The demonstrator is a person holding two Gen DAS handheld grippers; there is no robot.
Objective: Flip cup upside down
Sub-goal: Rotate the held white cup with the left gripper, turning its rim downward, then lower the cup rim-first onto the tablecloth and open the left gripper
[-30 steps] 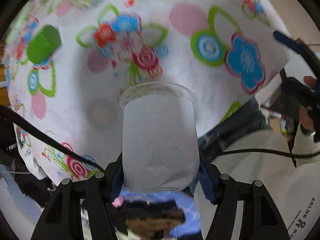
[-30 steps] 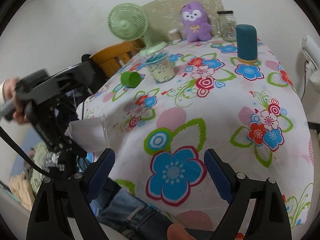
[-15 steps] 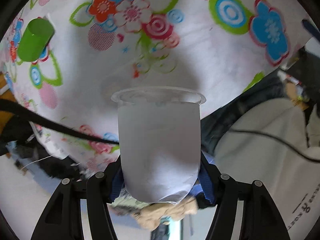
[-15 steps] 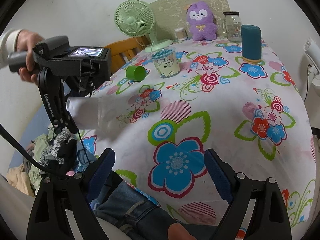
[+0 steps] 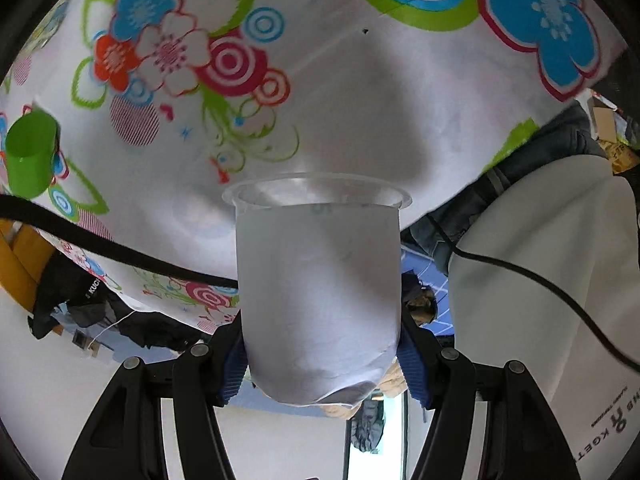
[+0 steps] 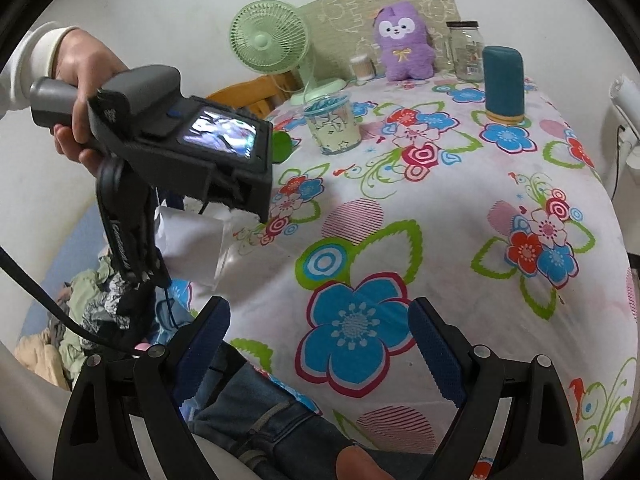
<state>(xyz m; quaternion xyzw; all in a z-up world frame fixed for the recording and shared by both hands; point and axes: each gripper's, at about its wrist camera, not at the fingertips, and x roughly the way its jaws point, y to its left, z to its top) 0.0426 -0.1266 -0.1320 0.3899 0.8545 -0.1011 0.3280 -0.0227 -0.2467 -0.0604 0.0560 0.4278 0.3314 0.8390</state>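
Clamped between the ribbed blue pads (image 5: 234,364) of the left gripper (image 5: 320,360): a frosted, translucent plastic cup (image 5: 318,292), tapered, thin rolled rim pointing away from the camera toward the tablecloth (image 5: 360,92), base end nearest the lens and a bit squashed by the squeeze. From the right wrist view, same cup (image 6: 192,246) lying roughly sideways in the air off the table's near-left edge, mouth toward the cloth, tucked under the chunky black body of the left gripper with its little lit screen. Glossy white cloth with cartoon flowers in blue, red, pink and green. Off to the left of the held cup, a smooth green plastic cup (image 5: 30,156) on its side. Right gripper (image 6: 320,352) spread wide with nothing between its textured blue pads (image 6: 434,354), hanging over the near table edge. Far ahead of it: mint-green fan (image 6: 270,42), fuzzy purple plush (image 6: 404,42), glass jar (image 6: 464,50) with an unreadable label, matte teal cylinder (image 6: 503,78), clear patterned tumbler (image 6: 332,124). Partial white lettering on black fabric at lower left, "KUCH"-ish, not fully readable.
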